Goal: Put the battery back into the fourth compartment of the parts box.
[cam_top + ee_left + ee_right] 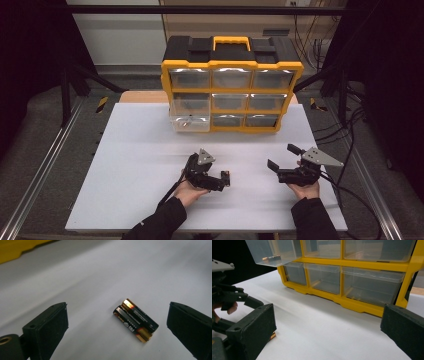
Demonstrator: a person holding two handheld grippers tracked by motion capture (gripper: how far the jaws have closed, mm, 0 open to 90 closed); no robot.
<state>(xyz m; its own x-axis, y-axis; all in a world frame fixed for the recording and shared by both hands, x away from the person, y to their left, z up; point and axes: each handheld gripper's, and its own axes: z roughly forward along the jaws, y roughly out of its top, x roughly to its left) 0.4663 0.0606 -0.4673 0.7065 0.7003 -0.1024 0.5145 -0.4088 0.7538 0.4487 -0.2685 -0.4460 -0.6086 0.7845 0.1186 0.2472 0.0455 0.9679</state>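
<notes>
White table (130,150) carries a yellow organizer (231,90) w/ clear drawers at its far edge, well ahead of both grippers. Bottom-left drawer (190,123) is pulled out, fwd of the left gripper (226,179). Two batteries (136,319) lie side by side, touching, on the table, between that gripper's wide-apart jaws. Right gripper (281,161) sits just above the table surface, jaws apart, facing the organizer.

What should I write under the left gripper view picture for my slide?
Open left gripper poised over two AA batteries lying side by side, touching, on the white table.
</notes>
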